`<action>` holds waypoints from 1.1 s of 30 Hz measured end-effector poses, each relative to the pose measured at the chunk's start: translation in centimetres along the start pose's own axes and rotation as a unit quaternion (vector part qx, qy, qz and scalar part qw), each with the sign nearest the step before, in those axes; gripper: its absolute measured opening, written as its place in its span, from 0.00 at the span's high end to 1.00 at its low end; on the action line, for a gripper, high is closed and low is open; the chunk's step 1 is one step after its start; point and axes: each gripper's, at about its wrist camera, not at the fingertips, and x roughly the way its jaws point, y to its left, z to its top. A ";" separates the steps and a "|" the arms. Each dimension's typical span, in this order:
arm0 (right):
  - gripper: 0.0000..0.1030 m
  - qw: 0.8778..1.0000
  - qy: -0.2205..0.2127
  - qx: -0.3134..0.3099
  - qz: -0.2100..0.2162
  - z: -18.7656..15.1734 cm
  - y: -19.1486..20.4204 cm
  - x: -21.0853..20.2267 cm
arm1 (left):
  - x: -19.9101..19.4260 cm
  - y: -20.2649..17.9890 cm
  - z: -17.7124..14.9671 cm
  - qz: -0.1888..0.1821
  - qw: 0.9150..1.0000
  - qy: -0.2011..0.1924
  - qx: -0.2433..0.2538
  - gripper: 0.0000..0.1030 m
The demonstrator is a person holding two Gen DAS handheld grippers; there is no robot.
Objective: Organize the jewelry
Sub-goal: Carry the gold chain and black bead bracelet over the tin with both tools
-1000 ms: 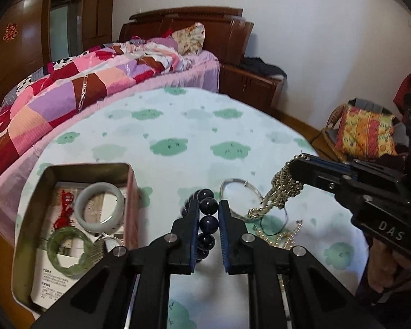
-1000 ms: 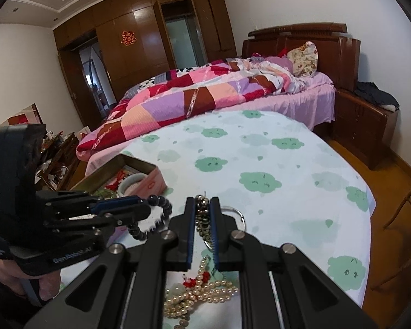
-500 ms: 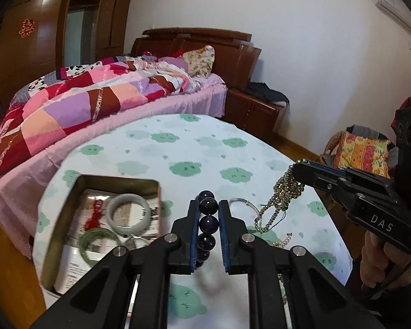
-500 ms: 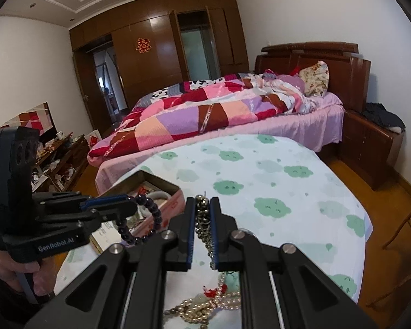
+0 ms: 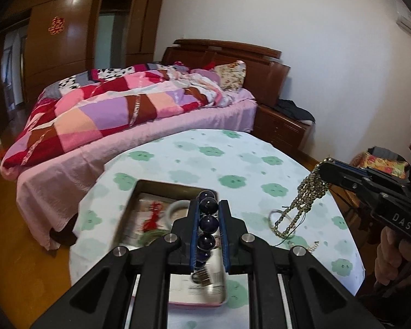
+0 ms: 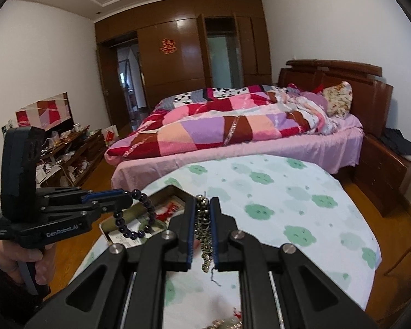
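1. Dark purple bead bracelet [image 5: 207,223] clamped in my left claw [image 5: 208,230], hanging above the tin box [image 5: 161,185] on the desk [image 5: 241,164].
2. Gold-tone chain [image 6: 203,227] pinched tight in my right claw [image 6: 202,233], dangling clear of the desk, well right of the box.
3. Box sits open near the desk's left edge; holds a pale bangle [image 5: 176,209], a green bangle [image 5: 150,237], a red tassel [image 5: 153,216] on a paper card.
4. A thin silver bangle [image 5: 278,215] and pearl strands [image 6: 224,323] lie loose on the cloth.
5. Step, my read: both pieces lifted, carry to box underway, left one nearly over it.
6. Next calls for lowering the beads inside the walls, parting the left claw, then swinging the chain over without it snagging the rim.
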 end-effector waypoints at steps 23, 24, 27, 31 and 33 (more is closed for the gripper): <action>0.88 0.994 0.024 -0.065 0.080 1.6 7.3 5.3 | 1.7 4.9 -1.4 0.047 0.998 0.026 -0.039 0.87; 0.88 0.994 0.028 -0.066 0.082 1.4 7.4 5.8 | 1.9 5.0 -1.5 0.048 0.998 0.029 -0.039 0.87; 0.88 0.993 0.038 -0.063 0.087 0.9 7.5 6.8 | 2.7 5.4 -2.0 0.048 0.997 0.038 -0.041 0.87; 0.88 0.993 0.053 -0.052 0.091 0.1 7.1 8.0 | 3.3 5.5 -2.2 0.046 0.997 0.046 -0.041 0.87; 0.88 0.993 0.059 -0.048 0.091 -0.1 7.1 8.2 | 3.6 5.6 -2.4 0.044 0.997 0.051 -0.042 0.87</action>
